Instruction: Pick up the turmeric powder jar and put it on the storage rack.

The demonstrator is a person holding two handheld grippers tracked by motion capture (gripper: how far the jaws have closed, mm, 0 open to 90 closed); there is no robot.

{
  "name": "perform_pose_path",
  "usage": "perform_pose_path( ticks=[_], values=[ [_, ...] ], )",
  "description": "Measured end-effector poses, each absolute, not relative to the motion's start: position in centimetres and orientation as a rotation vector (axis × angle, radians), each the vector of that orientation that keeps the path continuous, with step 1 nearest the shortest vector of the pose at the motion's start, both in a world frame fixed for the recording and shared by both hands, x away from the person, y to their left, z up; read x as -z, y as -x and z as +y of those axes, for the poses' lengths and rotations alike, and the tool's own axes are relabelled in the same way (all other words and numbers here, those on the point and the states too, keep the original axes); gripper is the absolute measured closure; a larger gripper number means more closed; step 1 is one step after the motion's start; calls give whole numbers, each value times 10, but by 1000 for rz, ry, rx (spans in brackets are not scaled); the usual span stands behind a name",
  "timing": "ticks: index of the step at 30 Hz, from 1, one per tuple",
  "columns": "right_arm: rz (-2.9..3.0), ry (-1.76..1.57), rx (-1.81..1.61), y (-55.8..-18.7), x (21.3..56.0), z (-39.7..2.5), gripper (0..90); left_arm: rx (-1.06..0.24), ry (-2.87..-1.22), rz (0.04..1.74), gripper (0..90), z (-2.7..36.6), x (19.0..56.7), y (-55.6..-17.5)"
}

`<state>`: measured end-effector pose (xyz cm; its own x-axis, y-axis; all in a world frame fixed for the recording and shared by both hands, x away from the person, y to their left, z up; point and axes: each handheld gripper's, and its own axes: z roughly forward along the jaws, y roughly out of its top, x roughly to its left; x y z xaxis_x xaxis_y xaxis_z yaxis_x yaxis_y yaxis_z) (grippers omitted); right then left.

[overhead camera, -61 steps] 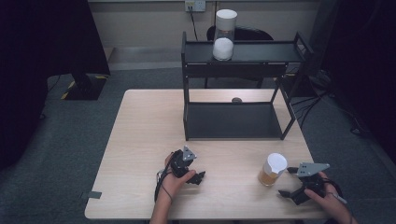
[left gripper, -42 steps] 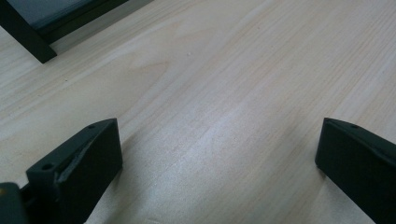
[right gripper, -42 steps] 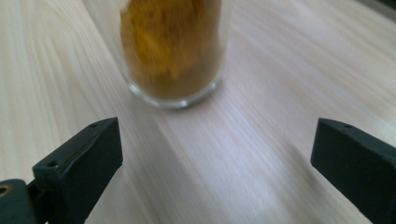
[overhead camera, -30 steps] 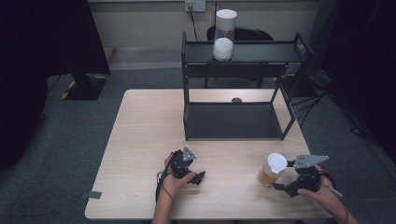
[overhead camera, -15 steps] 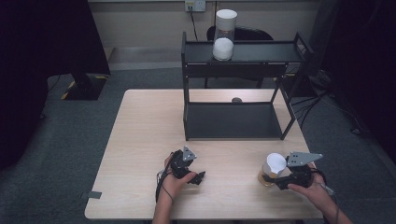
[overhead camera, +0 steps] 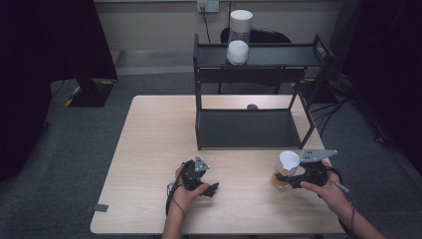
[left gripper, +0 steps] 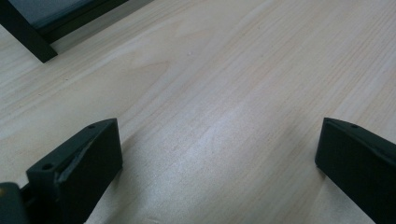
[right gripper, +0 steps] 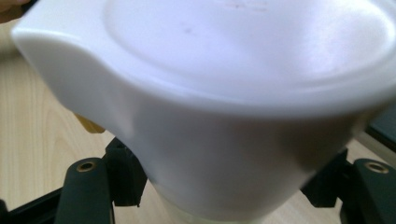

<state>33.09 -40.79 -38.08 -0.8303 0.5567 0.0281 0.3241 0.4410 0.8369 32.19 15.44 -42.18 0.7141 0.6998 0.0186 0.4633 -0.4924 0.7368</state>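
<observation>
A clear jar [overhead camera: 281, 180] with a white lid [overhead camera: 289, 160] and yellowish contents stands near the table's front right. My right gripper [overhead camera: 287, 178] reaches it from the right, and its jaws press on the jar just under the lid. In the right gripper view the white lid [right gripper: 243, 70] looms close, with the black fingers [right gripper: 88, 186] flanking the jar body and my right gripper [right gripper: 224, 191] shut on it. My left gripper [overhead camera: 209, 188] rests open on the wood at the front middle, held in a hand. Bare wood lies between the wide-apart jaws of my left gripper [left gripper: 215, 154].
A black two-level shelf rack [overhead camera: 303, 52] stands at the back of the wooden table [overhead camera: 154, 134]. A tall white-capped container [overhead camera: 239, 37] stands on its top level. A small dark disc [overhead camera: 252, 106] lies behind the rack. A rack corner [left gripper: 28, 37] shows in the left gripper view.
My right gripper has moved left from the table's right edge up to the jar and closed around it. The jar has shifted slightly left. The left gripper has stayed still.
</observation>
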Motion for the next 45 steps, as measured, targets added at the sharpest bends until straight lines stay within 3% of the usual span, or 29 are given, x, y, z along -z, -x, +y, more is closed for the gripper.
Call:
perform_pose_path(
  ticks=[24, 45],
  values=[
    [2424, -820, -1305, -380, 344, -392, 306, -411, -2178, 880, 0, 154, 422, -322],
    [2408, -805, -1312, -409, 283, -390, 306, -411, -2178, 880, 0, 154, 422, -322]
  ],
)
